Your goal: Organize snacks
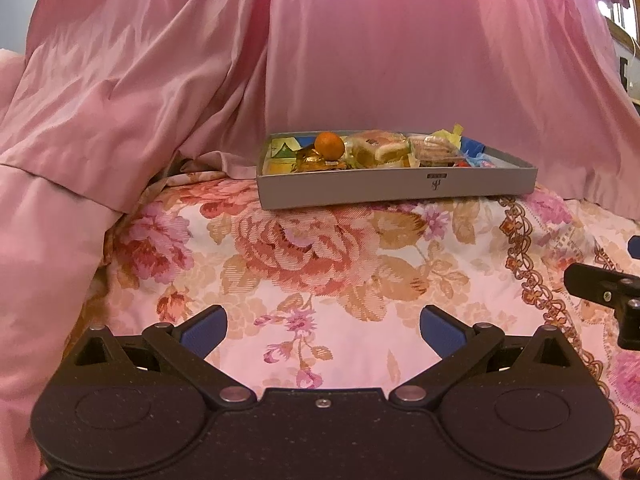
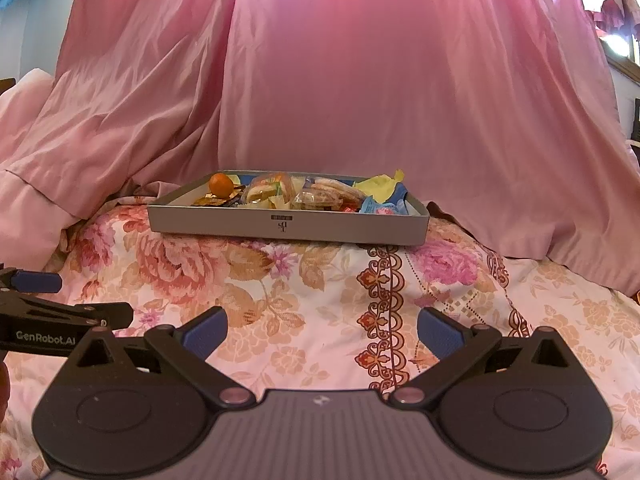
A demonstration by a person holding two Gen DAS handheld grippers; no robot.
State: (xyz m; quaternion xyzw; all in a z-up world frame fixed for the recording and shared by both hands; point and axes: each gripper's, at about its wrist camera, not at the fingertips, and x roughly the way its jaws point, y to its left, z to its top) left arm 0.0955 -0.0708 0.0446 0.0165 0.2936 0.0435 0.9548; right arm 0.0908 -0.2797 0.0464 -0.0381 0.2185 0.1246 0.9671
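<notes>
A shallow grey box (image 1: 396, 188) (image 2: 224, 224) sits on a floral bedspread, well ahead of both grippers. It holds an orange fruit (image 1: 329, 145) (image 2: 220, 184), wrapped pastries (image 1: 376, 148) (image 2: 268, 190), a clear pack of biscuits (image 1: 434, 148) (image 2: 320, 198), yellow wrappers (image 2: 380, 186) and blue packets (image 1: 474, 148) (image 2: 374, 205). My left gripper (image 1: 323, 330) is open and empty above the cloth. My right gripper (image 2: 322, 330) is likewise open and empty. Each gripper shows at the edge of the other's view.
The floral bedspread (image 1: 312, 256) (image 2: 280, 292) stretches between the grippers and the box. A pink satin quilt (image 1: 160, 80) (image 2: 360, 80) rises behind the box and piles up on the left. A shelf or window edge (image 1: 624, 28) shows at the far right.
</notes>
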